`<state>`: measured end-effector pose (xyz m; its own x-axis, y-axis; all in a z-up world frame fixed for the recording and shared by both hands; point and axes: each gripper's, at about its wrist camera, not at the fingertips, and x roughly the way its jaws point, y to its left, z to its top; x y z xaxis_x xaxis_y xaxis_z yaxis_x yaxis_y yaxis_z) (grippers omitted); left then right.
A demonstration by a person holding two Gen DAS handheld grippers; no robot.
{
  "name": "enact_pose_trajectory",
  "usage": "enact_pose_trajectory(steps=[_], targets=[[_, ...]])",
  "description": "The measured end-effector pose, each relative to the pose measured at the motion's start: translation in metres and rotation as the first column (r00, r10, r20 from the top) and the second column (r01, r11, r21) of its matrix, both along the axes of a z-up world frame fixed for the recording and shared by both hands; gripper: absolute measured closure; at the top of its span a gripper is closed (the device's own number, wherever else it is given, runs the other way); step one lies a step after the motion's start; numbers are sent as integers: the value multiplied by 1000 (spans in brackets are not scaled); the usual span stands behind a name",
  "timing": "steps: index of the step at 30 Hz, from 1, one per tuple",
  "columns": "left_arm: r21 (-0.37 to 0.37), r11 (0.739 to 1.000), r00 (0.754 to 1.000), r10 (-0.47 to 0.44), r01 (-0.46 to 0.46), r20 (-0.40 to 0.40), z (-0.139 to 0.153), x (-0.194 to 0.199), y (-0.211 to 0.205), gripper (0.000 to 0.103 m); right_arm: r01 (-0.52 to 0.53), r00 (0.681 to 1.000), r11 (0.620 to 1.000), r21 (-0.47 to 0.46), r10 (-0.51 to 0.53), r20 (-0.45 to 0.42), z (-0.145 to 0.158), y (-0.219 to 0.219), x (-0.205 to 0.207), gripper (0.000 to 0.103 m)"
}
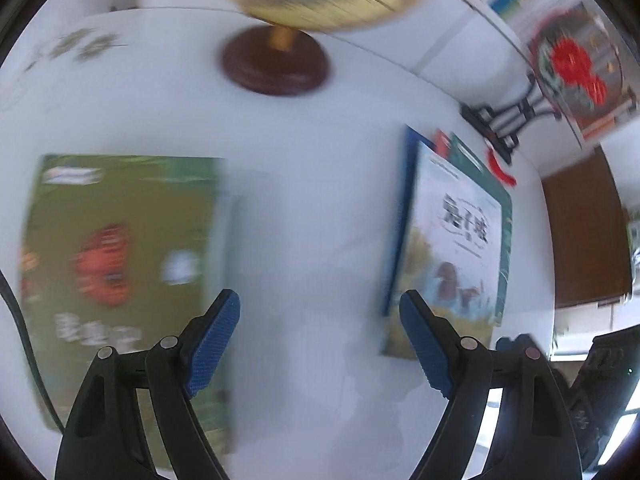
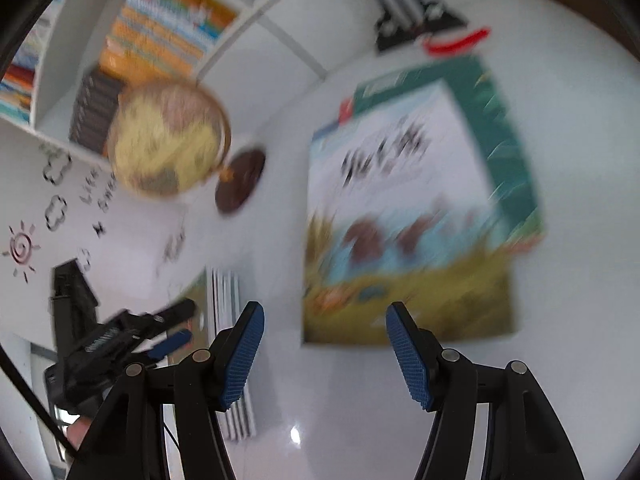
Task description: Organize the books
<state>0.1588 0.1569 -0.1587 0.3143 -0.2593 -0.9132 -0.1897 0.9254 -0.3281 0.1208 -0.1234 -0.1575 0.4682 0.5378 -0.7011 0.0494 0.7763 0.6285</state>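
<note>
Above the white table point(image 1: 320, 208), our left gripper point(image 1: 320, 340) and right gripper point(image 2: 324, 354) hang with jaws apart, empty, between the green book point(image 1: 120, 248) and the 3-book stack point(image 2: 404, 220).

Both views are bright, with even daylight and only soft shadows. Strong motion blur smears the green book point(image 1: 124, 264), the globe point(image 2: 168, 140) and the top book of the stack point(image 2: 412, 220); its title cannot be read there. The white tabletop point(image 2: 320, 408) carries a small glare spot. Fisheye distortion bends the shelf point(image 2: 256, 12), and the corners are black.
</note>
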Motion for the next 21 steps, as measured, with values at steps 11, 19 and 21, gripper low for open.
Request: enact_pose_trajectory(steps=[11,19,21], targets=[[0,995,990,-104,105,-96,-40,36,-77,22,82,997,995,49,-82,-7,-33,-77,15,41],[-20,993,989,-121,120,-84,-47,37,-86,42,48,999,989,143,-44,-25,-55,-79,21,34],[6,989,985,-146,147,-87,-48,35,-93,48,43,999,987,156,-40,-21,-56,-81,21,34]])
